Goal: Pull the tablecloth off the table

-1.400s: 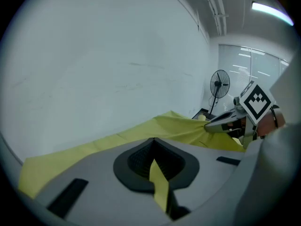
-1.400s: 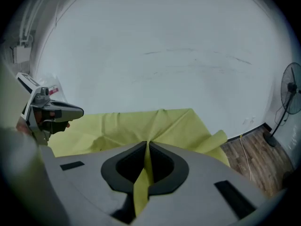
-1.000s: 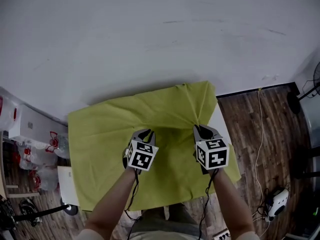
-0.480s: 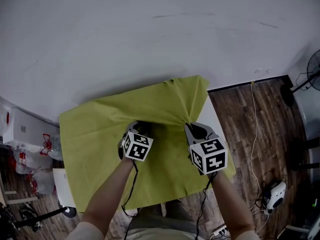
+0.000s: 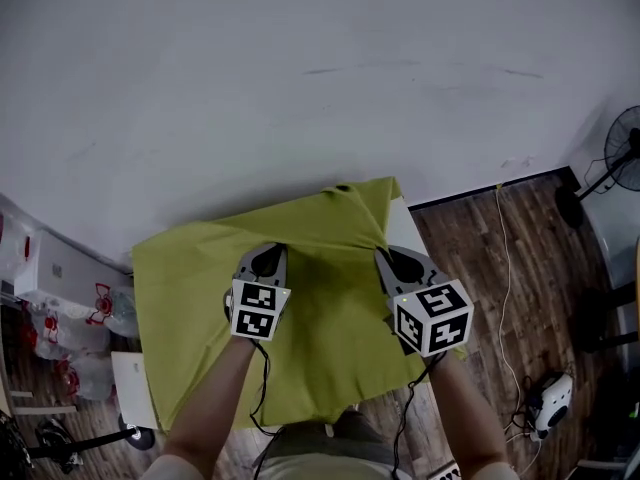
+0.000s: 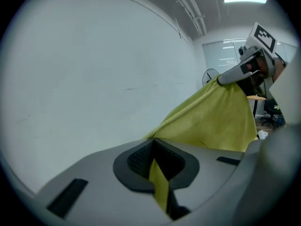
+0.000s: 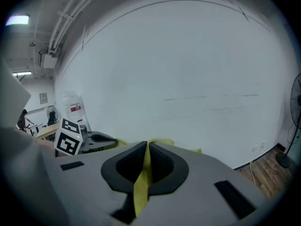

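A yellow-green tablecloth [image 5: 320,318] lies over a small white table [image 5: 401,230], drawn up into ridges toward both grippers. My left gripper [image 5: 268,254] is shut on a fold of it at the left. In the left gripper view a strip of cloth [image 6: 159,182] is pinched between the pads [image 6: 141,157] of the left gripper [image 6: 153,147]. My right gripper [image 5: 390,258] is shut on another fold near the far right corner. Its own view shows the right gripper [image 7: 146,150] clamping a strip of cloth [image 7: 140,187]. Between the two grippers the cloth [image 6: 211,119] hangs taut.
A grey wall [image 5: 300,78] rises behind the table. Wood floor [image 5: 510,278] lies to the right with a cable [image 5: 503,268], a standing fan [image 5: 622,153] and a white device [image 5: 550,405]. A white box [image 5: 60,261] and bags [image 5: 100,303] crowd the left.
The left gripper has let go and taken a new hold on the cloth further to the left. The cloth's far right corner has bunched up more toward the right gripper.
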The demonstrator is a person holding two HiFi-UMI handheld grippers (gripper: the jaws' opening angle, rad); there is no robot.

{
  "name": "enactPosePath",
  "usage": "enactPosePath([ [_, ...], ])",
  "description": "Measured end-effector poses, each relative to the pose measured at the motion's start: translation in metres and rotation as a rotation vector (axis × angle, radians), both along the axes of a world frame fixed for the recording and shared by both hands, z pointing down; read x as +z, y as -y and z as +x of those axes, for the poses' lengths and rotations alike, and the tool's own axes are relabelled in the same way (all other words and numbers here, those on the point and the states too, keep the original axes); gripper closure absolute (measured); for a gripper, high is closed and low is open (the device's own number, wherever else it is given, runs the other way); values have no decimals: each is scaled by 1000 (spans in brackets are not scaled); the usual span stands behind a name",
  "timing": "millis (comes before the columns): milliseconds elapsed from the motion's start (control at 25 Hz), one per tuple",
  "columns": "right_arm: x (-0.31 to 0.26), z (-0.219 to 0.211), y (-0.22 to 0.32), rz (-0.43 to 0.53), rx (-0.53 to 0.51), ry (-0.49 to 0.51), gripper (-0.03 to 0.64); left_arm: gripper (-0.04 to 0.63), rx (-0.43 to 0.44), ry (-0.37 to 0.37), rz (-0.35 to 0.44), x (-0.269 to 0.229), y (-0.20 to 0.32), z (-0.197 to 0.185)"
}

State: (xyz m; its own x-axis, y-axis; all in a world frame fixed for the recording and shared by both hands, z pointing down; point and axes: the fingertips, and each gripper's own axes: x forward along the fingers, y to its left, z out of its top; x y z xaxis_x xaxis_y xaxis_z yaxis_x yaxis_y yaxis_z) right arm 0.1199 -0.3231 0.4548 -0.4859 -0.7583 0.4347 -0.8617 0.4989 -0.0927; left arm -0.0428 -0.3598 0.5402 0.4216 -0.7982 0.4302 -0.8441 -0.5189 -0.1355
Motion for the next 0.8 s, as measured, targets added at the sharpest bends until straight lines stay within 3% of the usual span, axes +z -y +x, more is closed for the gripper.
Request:
enactPosePath([
  [280, -90, -6, -18, 143, -18, 41, 584, 575, -1, -54, 169, -113, -22, -24],
  [600, -232, -22, -54, 413, -58, 68, 584, 575, 0, -104, 382, -265, -52, -43],
  [800, -308, -19, -88, 551, -72, 94, 584, 575, 46, -99, 502, -355, -87, -41],
])
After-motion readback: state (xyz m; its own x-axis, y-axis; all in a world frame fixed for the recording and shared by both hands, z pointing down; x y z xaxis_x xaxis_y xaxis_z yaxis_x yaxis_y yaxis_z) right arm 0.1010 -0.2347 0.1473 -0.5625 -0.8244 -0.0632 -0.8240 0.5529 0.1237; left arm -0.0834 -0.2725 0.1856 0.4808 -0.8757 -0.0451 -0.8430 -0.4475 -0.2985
